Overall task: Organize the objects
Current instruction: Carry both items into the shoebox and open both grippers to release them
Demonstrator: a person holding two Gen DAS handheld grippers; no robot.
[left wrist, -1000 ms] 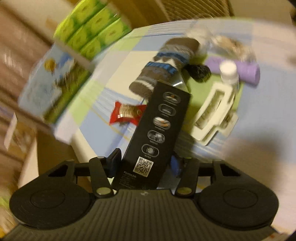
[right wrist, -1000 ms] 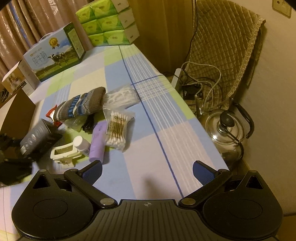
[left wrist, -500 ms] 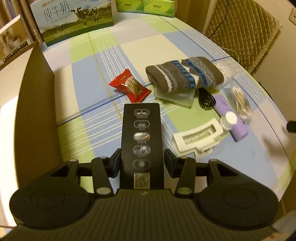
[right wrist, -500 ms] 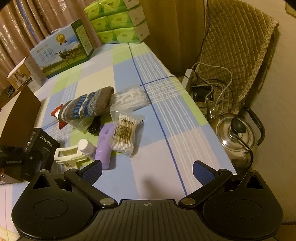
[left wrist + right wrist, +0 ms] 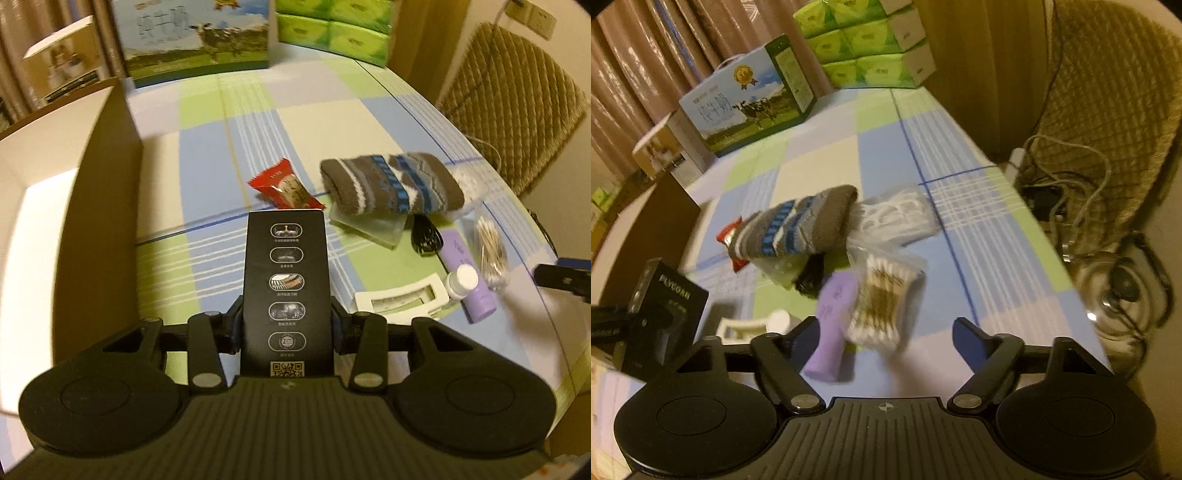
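Observation:
My left gripper [image 5: 286, 317] has its jaws closing on a tall black box [image 5: 286, 280], pads against both sides, held above the checked tablecloth [image 5: 207, 166]. An open cardboard box [image 5: 99, 184] stands just left of it. My right gripper [image 5: 886, 339] hovers low over the table, its jaws closing; a purple tube [image 5: 834, 325] and a bag of cotton swabs [image 5: 882, 306] lie between its fingers, untouched by the pads. Beyond them lie a striped sock [image 5: 798, 229], a red sweet wrapper [image 5: 284, 186], a white plastic frame [image 5: 399, 299] and a small white-capped bottle [image 5: 461, 280].
A milk carton box [image 5: 746, 99] and stacked green tissue packs [image 5: 868, 40] stand at the table's far end. Past the right table edge are a metal kettle [image 5: 1115, 291], cables and a quilted chair cover [image 5: 1108, 92]. A black hair clip [image 5: 426, 236] lies under the sock.
The left gripper rolled upright with the black box and lifted it beside the cardboard box. The right gripper moved in over the purple tube and swabs, and its fingers came closer together.

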